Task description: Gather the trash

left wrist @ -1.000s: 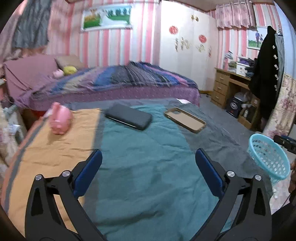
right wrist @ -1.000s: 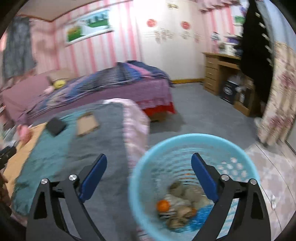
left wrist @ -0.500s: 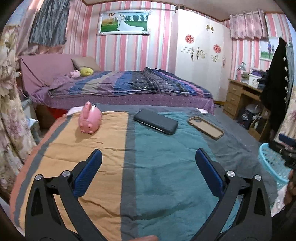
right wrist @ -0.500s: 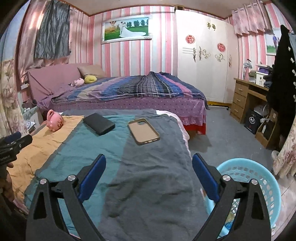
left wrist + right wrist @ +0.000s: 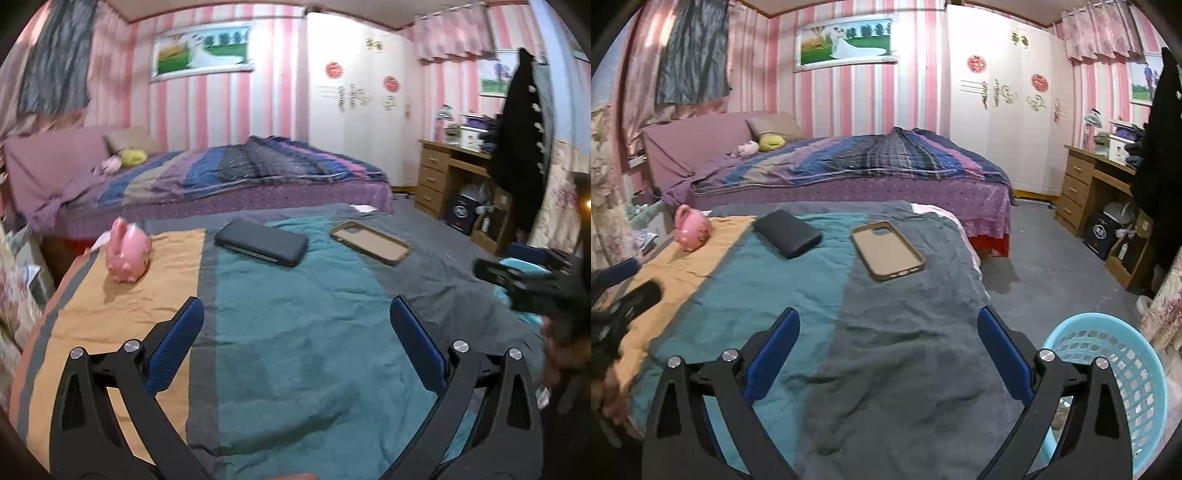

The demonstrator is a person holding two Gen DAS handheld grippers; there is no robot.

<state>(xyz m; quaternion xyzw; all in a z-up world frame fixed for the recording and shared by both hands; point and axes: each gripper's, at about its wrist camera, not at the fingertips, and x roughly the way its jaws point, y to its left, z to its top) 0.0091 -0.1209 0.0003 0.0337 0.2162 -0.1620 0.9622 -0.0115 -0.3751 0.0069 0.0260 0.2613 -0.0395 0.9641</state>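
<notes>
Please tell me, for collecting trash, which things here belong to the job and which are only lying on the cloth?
Belong to the job:
- blue basket, on the floor at the right of the table
- left gripper and right gripper, both open and empty

Only lying there:
- pink piggy bank
- black case
- brown phone case

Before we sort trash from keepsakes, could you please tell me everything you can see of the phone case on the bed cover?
The phone case is an empty tan shell, rubbery looking, with a raised darker rim and a rounded-corner camera cutout at its far end. It lies flat, open side up, askew on the grey part of the bed cover, right of the black pouch and apart from it. Nothing touches it but the cover.
</notes>
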